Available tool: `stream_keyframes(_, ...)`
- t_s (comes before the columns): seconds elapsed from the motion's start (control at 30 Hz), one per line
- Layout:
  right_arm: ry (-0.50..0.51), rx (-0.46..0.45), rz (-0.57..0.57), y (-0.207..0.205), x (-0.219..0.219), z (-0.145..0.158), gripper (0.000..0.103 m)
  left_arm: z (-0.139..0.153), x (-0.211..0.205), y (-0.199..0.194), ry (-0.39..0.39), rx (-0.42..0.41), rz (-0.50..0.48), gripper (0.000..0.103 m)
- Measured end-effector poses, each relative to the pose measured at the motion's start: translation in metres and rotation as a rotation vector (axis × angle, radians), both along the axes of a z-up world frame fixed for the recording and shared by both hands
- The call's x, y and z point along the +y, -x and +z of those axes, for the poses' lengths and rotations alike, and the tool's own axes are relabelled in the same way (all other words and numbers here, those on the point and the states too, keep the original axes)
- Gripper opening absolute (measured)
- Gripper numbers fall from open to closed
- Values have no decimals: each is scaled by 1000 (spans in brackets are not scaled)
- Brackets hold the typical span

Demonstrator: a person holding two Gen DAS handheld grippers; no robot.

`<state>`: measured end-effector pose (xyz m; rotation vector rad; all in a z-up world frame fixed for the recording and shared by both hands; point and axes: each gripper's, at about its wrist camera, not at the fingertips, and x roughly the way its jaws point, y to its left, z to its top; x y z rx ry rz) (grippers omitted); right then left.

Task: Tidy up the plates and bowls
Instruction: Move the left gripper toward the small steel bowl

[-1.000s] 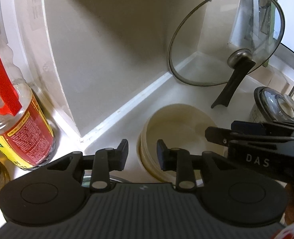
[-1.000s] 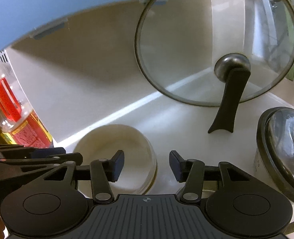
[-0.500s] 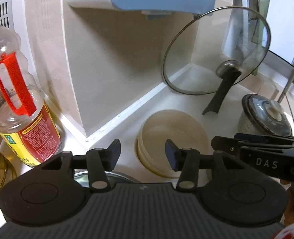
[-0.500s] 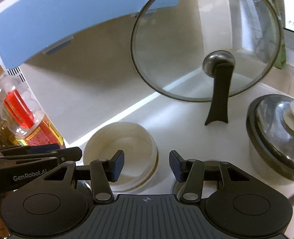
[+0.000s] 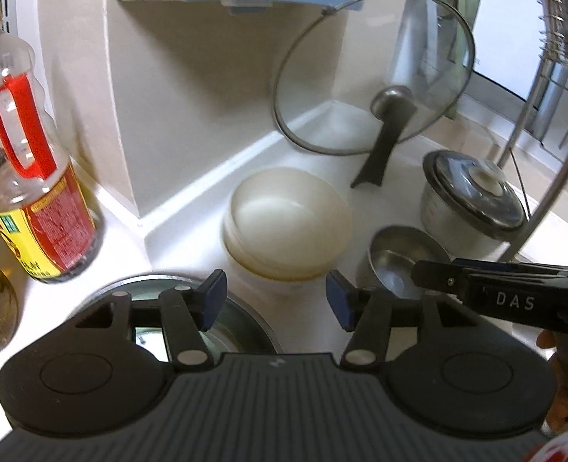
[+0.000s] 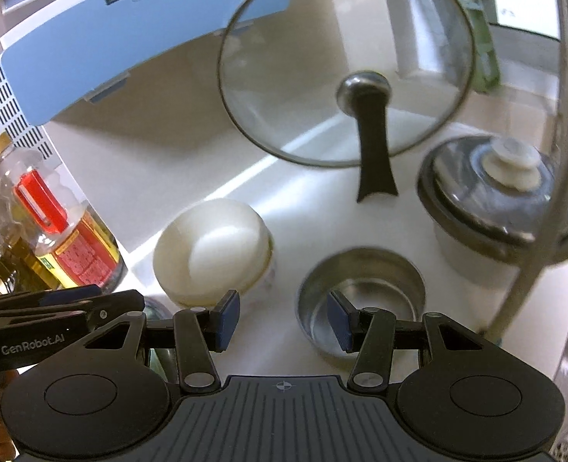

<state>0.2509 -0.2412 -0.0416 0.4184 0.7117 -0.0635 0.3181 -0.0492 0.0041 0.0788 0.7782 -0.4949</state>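
On the white counter (image 5: 191,231), a stack of cream bowls (image 5: 288,223) sits near the wall corner, just beside a small steel bowl (image 6: 361,292), with a lidded steel pot (image 6: 503,211) to its right and a glass pan lid (image 6: 345,65) propped upright against the wall behind. The left gripper (image 5: 276,300) hovers just short of the cream stack, its jaws opening with nothing between them. The right gripper (image 6: 284,321) hangs with jaws spread and empty, its right pad over the steel bowl's near rim, while an oil bottle (image 5: 41,196) stands well off to the left.
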Motion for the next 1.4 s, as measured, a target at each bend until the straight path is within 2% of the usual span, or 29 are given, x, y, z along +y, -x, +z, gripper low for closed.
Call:
stream_keyframes(0.57,-35,76,-63,47,-16,-24,51,-23,-26,28,-30,77,-77,54)
stream_keyframes(0.77,-18,93,-94,59,-22,-29,51,-30,-37,32,-39,100,-100,54)
stream_keyframes(1.4,1,103,-166,60,-41,-44,51,-42,-69,24,-46,109,-149,54)
